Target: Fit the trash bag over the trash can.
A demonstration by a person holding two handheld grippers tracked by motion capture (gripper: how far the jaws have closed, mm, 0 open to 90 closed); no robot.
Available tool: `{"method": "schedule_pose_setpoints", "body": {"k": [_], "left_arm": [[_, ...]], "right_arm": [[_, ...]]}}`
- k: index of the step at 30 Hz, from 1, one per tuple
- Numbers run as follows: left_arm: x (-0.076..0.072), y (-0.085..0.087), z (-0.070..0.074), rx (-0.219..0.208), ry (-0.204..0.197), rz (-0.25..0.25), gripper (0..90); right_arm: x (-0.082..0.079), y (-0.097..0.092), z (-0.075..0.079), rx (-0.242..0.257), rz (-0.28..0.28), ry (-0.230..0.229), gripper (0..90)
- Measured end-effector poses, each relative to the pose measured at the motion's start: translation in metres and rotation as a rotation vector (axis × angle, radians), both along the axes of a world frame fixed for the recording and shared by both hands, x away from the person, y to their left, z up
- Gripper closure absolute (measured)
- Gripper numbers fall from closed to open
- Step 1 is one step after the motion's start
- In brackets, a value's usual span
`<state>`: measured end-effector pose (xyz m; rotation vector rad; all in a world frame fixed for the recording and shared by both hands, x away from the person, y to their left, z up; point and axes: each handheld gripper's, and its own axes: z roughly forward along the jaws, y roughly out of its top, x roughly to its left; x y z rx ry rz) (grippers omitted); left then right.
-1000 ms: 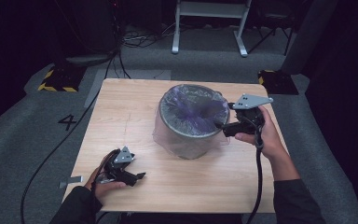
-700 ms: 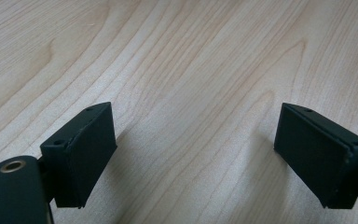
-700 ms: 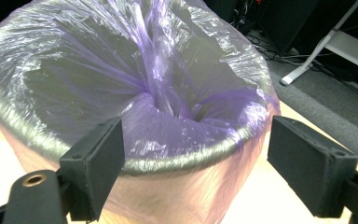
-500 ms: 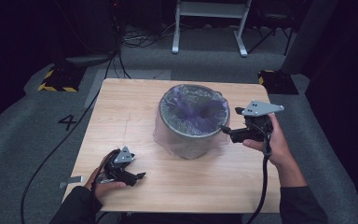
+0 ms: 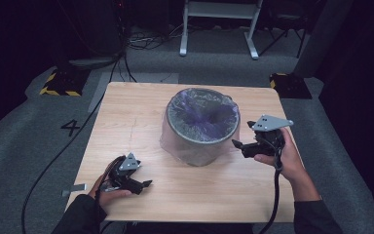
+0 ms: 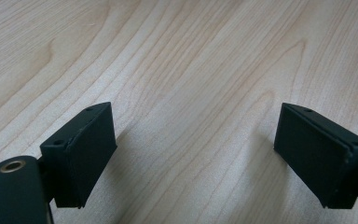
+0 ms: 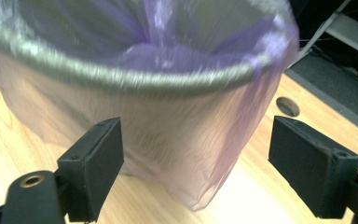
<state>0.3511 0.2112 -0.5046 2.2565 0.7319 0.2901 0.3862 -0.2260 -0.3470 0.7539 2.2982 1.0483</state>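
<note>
A grey round bin lined with a thin purple plastic bag stands in the middle of the wooden table. The bag's skirt hangs over the rim and down the outside. My right gripper hovers just right of the bin, jaws open and pointing at its side, nothing between them. My left gripper rests low near the table's front left, jaws open over bare wood.
A round cable hole sits in the tabletop behind the bin's right side. Beyond the table lie grey carpet, floor cables, a white stand's legs and yellow-black striped blocks.
My right gripper has drawn back from the bin's rim, moving right and down toward the table's near side. The left gripper has kept still.
</note>
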Motion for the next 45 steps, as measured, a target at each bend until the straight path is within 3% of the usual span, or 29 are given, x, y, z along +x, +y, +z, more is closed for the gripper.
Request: {"method": "schedule_pose_setpoints", "body": {"k": [8,11,20,27,33,38,45], "left_arm": [[0.0,0.0,0.0,0.0,0.0,0.001,12.1],[0.0,0.0,0.0,0.0,0.0,0.0,12.1],[0.0,0.0,0.0,0.001,0.0,0.0,12.1],[0.0,0.0,0.0,0.001,0.0,0.0,12.1],[0.0,0.0,0.0,0.001,0.0,0.0,12.1],[0.0,0.0,0.0,0.001,0.0,0.0,12.1],[0.0,0.0,0.0,0.001,0.0,0.001,12.1]], "right_arm": [[-0.004,-0.007,-0.019,-0.022,-0.024,0.008,18.4],[-0.005,-0.01,-0.027,-0.054,-0.04,0.013,18.3],[-0.007,-0.015,-0.06,-0.128,-0.041,0.071,18.3],[-0.011,-0.019,-0.083,-0.156,-0.048,0.124,18.3],[-0.015,-0.026,-0.101,-0.205,-0.061,0.143,18.3],[-0.019,-0.035,-0.115,-0.208,-0.066,0.173,18.9],[-0.025,-0.047,-0.127,-0.171,-0.084,0.207,18.9]]}}
